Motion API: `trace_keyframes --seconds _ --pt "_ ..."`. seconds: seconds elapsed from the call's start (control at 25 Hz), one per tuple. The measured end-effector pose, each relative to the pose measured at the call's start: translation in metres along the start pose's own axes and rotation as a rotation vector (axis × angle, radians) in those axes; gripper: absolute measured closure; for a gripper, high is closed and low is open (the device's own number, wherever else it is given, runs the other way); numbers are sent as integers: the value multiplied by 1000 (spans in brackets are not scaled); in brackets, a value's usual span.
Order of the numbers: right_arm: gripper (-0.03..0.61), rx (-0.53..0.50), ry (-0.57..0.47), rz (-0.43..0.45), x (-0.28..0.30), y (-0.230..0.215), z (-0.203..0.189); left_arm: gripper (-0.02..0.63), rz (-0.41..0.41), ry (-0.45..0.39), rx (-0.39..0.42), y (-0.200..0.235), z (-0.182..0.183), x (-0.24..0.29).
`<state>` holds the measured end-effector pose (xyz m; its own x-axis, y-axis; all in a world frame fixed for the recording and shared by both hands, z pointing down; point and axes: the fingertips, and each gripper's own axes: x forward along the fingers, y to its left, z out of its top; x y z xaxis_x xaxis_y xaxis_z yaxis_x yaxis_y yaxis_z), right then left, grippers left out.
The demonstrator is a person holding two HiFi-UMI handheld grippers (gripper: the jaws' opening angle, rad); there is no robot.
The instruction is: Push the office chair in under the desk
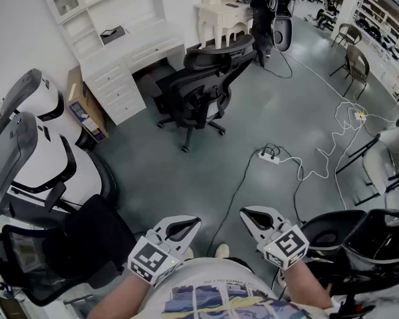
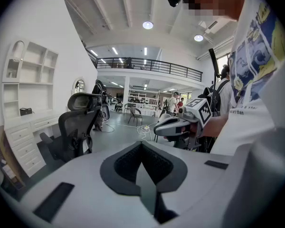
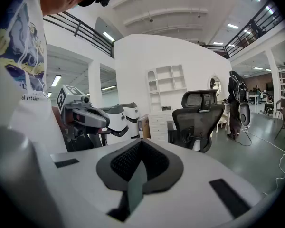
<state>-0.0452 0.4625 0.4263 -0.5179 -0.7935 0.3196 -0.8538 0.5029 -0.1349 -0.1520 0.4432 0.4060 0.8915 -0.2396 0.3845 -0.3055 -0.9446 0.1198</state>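
The black office chair (image 1: 199, 92) stands on the grey floor, pulled out from the white desk (image 1: 130, 52), its back towards me and its seat facing the desk's knee gap. It also shows in the left gripper view (image 2: 76, 127) and the right gripper view (image 3: 199, 120). Both grippers are held close to my body, far from the chair. My left gripper (image 1: 191, 223) is shut and empty. Beside it, my right gripper (image 1: 248, 213) is shut too, with nothing in it. Each gripper sees the other: the right gripper (image 2: 173, 125), the left gripper (image 3: 88, 118).
A power strip with white cables (image 1: 269, 156) lies on the floor between me and the chair. White-and-black chairs (image 1: 33, 145) and a black mesh chair (image 1: 46, 258) crowd the left. A cardboard box (image 1: 83, 108) stands by the desk. Folding chairs (image 1: 386, 158) are at the right.
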Motion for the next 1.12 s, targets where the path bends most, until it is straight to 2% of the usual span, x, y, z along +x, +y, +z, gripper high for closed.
trace_keyframes --seconds 0.28,0.64,0.8,0.96,1.12 --pt "554 -1 -6 3 5 2 10 600 12 -40 -65 6 7 -6" --pt "554 -1 -29 14 8 -13 19 600 55 -65 -52 15 18 0" --pt "554 5 -10 34 12 -27 15 600 94 -73 -39 24 22 11" --pt "552 15 20 13 19 -55 5 598 138 -61 -20 45 26 24" --pt "544 45 32 -11 38 -90 -1 591 138 -53 -30 85 26 38"
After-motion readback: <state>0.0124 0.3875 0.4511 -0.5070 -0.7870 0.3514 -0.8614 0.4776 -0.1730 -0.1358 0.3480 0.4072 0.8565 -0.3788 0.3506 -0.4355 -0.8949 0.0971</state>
